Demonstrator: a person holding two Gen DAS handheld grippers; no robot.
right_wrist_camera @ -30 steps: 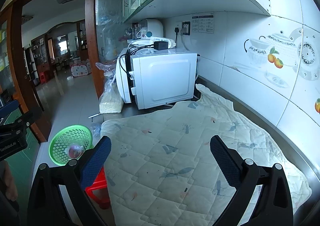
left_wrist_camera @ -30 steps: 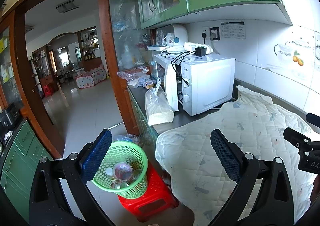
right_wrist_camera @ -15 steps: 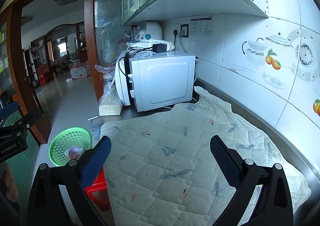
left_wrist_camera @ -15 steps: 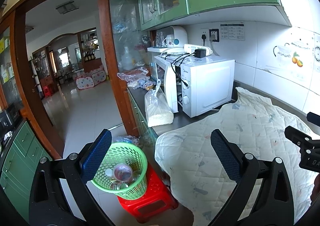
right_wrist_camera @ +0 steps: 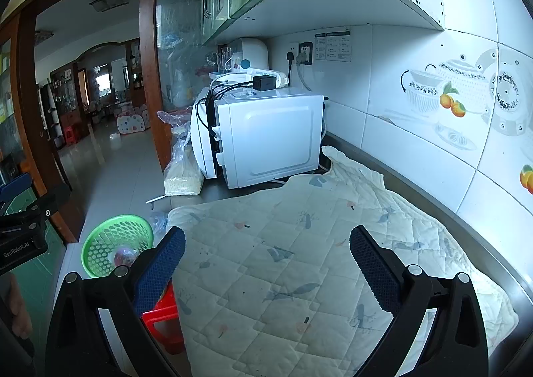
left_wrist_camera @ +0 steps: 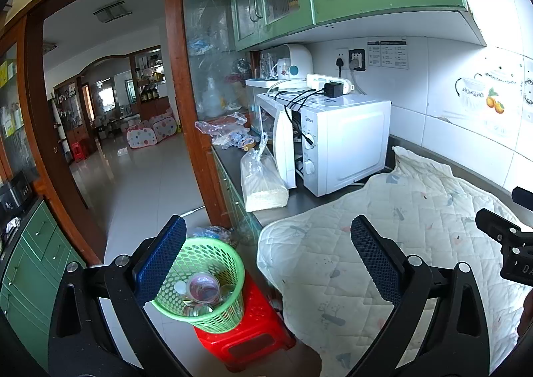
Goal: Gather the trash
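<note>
Left wrist view: our trash is in the green basket (left_wrist_camera: 203,280) and both tongs are empty.

We hold the left tongs (left_wrist_camera: 268,257) wide open, with nothing between them, above the basket. The basket sits on a red stool (left_wrist_camera: 246,340) on the floor, just beside the edge of the tabletop (left_wrist_camera: 299,202). Inside the basket we see some round clear cups and lids. A quilted cloth (right_wrist_camera: 299,260) covers the tabletop beside the basket, and we see no trash on it. The right tongs (right_wrist_camera: 266,263) hang over this cloth, wide open too, holding nothing. Farther from the basket stand a white microwave (right_wrist_camera: 266,133) and a plastic bag of grains (left_wrist_camera: 263,183). We think the job is nearly done, or all done.
</note>
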